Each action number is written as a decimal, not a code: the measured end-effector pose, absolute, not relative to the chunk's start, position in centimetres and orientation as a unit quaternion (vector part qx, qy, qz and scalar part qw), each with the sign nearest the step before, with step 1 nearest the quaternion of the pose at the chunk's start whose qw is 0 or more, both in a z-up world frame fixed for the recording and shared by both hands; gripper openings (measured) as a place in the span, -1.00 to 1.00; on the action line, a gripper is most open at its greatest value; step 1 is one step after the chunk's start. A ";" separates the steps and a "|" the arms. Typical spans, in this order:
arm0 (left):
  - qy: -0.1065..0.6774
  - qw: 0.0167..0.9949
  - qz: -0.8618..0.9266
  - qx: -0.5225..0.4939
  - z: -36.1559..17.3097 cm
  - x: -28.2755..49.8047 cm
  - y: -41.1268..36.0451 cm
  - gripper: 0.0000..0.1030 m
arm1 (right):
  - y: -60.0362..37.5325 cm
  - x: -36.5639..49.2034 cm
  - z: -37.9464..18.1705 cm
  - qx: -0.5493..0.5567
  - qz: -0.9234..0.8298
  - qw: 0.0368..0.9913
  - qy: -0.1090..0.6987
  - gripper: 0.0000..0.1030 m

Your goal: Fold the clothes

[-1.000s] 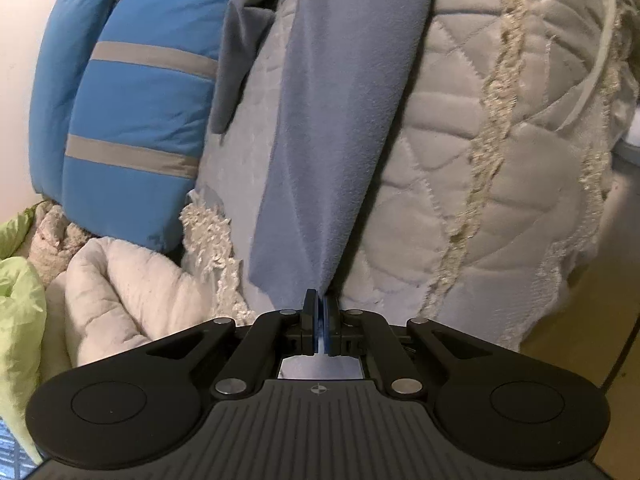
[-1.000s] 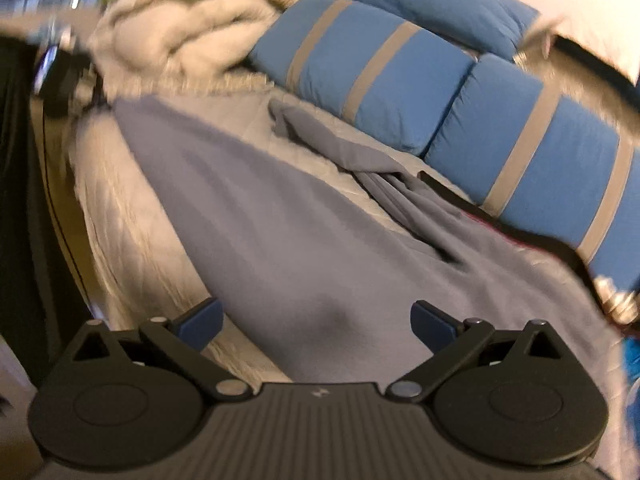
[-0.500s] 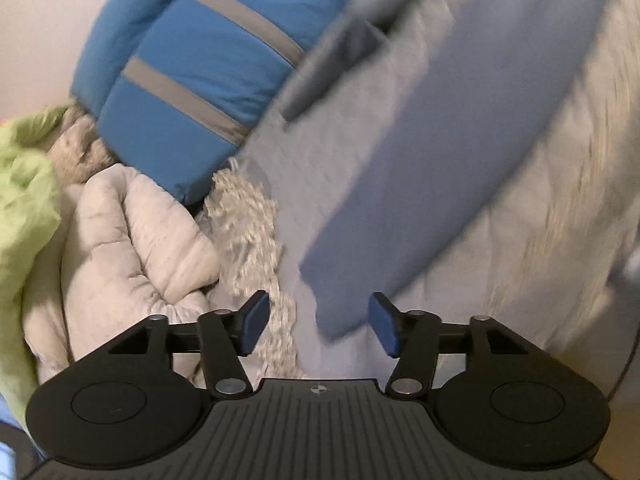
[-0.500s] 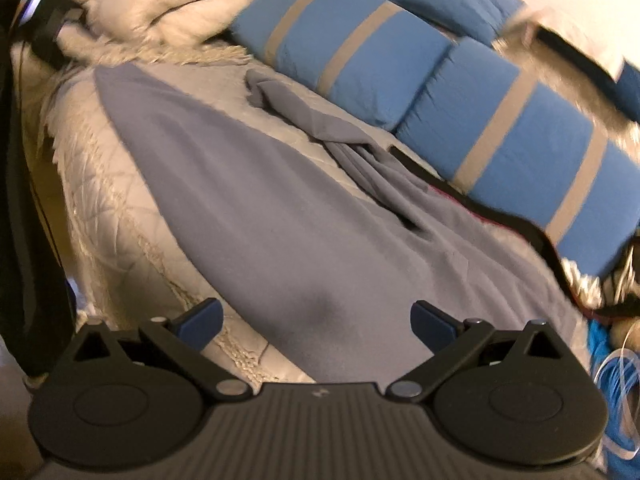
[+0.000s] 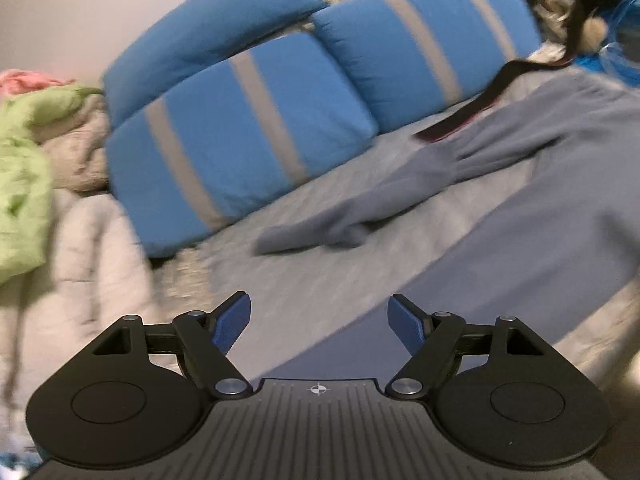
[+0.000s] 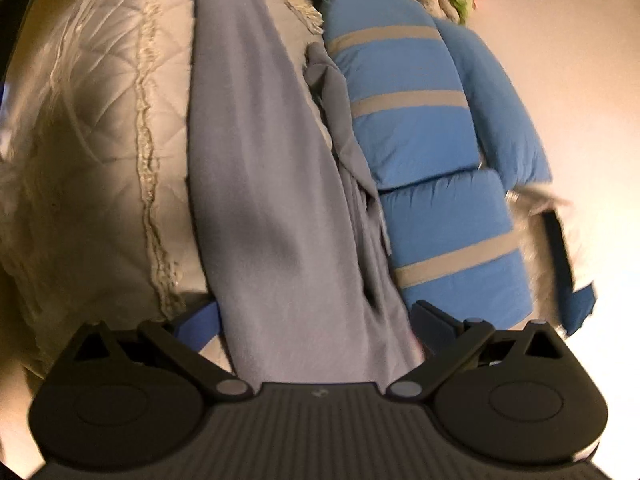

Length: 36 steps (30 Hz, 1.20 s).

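A grey-blue garment [image 5: 532, 240] lies spread on a quilted bedspread [image 5: 304, 276]. One long sleeve [image 5: 360, 216] stretches out to the left towards the pillows. My left gripper [image 5: 319, 320] is open and empty, above the bedspread near the garment's edge. In the right wrist view the garment [image 6: 272, 200] runs away from me as a long strip. My right gripper [image 6: 316, 324] is open, with the cloth lying between its wide-apart blue fingertips [image 6: 430, 316]. It grips nothing.
Blue pillows with grey stripes [image 5: 248, 136] line the far side of the bed, also in the right wrist view [image 6: 424, 128]. A heap of beige and green laundry [image 5: 36, 184] lies at the left. A dark strap [image 5: 480, 108] lies by the garment's far end.
My left gripper let go of the garment's edge, opened wide and swung to face the pillows. My right gripper stayed open and turned along the garment's length.
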<state>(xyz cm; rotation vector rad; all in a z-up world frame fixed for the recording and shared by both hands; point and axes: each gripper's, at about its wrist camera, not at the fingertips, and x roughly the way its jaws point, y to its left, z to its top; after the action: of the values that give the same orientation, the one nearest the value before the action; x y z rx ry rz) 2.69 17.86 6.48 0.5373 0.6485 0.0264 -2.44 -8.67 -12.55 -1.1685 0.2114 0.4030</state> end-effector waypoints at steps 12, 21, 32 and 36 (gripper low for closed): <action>0.278 0.809 -0.134 0.501 -3.5 -0.4 5.5 0.46 | -6.4 -1.3 -12.8 -0.528 0.166 0.831 0.042 1.00; 0.239 0.740 -0.133 0.614 -9.7 -0.1 0.5 0.46 | -8.4 1.4 -7.5 -0.334 0.189 0.916 0.115 1.00; 0.244 0.674 -0.173 0.675 -10.6 -2.5 2.1 -0.94 | -11.1 0.2 -5.9 -0.265 0.237 0.920 0.164 1.00; 0.246 0.635 -0.202 0.704 -12.0 -4.1 2.3 -0.94 | -11.8 -0.5 -5.9 -0.264 0.252 0.913 0.183 1.00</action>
<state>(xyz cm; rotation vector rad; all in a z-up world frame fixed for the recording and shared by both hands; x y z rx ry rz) -4.12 2.33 -11.96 1.6094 0.5620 -0.4614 -0.54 -11.83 -5.85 -0.5440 0.3774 0.5192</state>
